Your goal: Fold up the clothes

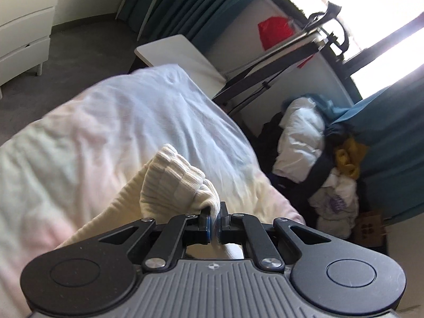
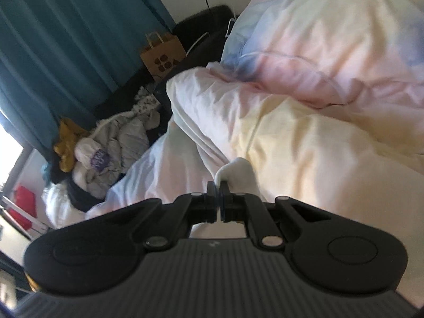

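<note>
Firmly pinched, cream knit garment (image 1: 169,182) bunched ahead of left gripper (image 1: 215,216) jaws

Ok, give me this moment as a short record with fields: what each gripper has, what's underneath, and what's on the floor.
left gripper: shut on a fold of the cream sweater, ribbed knit bunched just ahead of it
right gripper: shut on a pale bit of fabric, likely the same sweater, too little shows to be sure
surface: bed with a pastel tie-dye duvet, wrinkled
floor beside bed: clothes pile, white, dark and mustard items
also there: paper bag by the teal curtain
fold stage: garment lifted, not yet laid flat
</note>
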`<state>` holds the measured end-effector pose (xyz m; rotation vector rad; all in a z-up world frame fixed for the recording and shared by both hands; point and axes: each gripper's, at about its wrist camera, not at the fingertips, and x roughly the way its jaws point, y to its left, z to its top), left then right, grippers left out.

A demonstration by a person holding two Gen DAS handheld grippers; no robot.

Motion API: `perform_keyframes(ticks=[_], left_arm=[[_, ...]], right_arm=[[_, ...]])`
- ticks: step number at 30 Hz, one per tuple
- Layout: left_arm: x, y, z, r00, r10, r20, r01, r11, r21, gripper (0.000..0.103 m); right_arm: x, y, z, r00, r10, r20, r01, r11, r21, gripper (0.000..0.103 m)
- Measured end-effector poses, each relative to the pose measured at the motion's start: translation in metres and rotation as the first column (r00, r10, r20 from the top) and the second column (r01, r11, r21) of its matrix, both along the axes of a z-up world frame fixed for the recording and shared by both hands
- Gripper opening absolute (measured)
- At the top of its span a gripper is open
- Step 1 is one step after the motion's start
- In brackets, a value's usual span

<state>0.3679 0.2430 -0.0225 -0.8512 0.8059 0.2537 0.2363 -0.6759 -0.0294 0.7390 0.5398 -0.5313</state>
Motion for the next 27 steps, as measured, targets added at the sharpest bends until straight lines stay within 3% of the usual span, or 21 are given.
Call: perform_keyframes(ticks=[4,8,11,13,16,17,22,24,27], left_arm=[[0.04,0.003,-0.041,0.998,0.006,-0.061,-0.005,1.0,0.011,0.007],[0.058,0.009,-0.072,0.995,-0.013,-0.102,0.014,1.0,0.008,0.012],[0.05,0.012,-0.073,0.998,-0.009,-0.067,0.008,1.0,-0.027,0.016],[0.042,0.012,-0.066,0.999,-0.036,-0.025,0.035,0.998,-0.042,0.029],[0.022,0.011,-0.053,0.996,-0.079,0.046,0.081,0.995,-0.057,0.054],[0.011,0.011,-0.048,0.994,-0.085,0.066,0.089,0.994,-0.057,0.057],[-0.053,0.023,-0.035,0.986,-0.05,0.159,0.074,0.986,-0.147,0.08],[-0.082,0.032,-0.039,0.986,-0.007,0.167,0.042,0.977,-0.21,0.08],[-0.12,0.044,-0.061,0.991,0.041,0.124,-0.005,0.959,-0.282,0.08]], right_arm=[[0.052,0.007,-0.035,0.999,0.02,-0.049,-0.023,0.999,-0.044,0.005],[0.078,0.015,-0.061,0.994,0.065,-0.083,-0.071,0.995,-0.072,0.009],[0.076,0.016,-0.064,0.995,0.083,-0.062,-0.087,0.994,-0.061,0.011],[0.071,0.016,-0.057,0.994,0.102,-0.047,-0.105,0.993,-0.049,0.016],[0.05,0.02,-0.037,0.994,0.111,-0.011,-0.111,0.992,-0.057,0.036],[0.039,0.022,-0.031,0.994,0.107,0.011,-0.107,0.993,-0.047,0.045],[-0.029,0.03,-0.009,0.993,0.04,0.108,-0.04,0.999,0.003,0.058],[-0.058,0.032,-0.01,0.99,0.022,0.137,-0.027,0.999,0.038,0.065],[-0.096,0.03,-0.028,0.993,-0.016,0.116,0.003,0.993,0.118,0.066]])
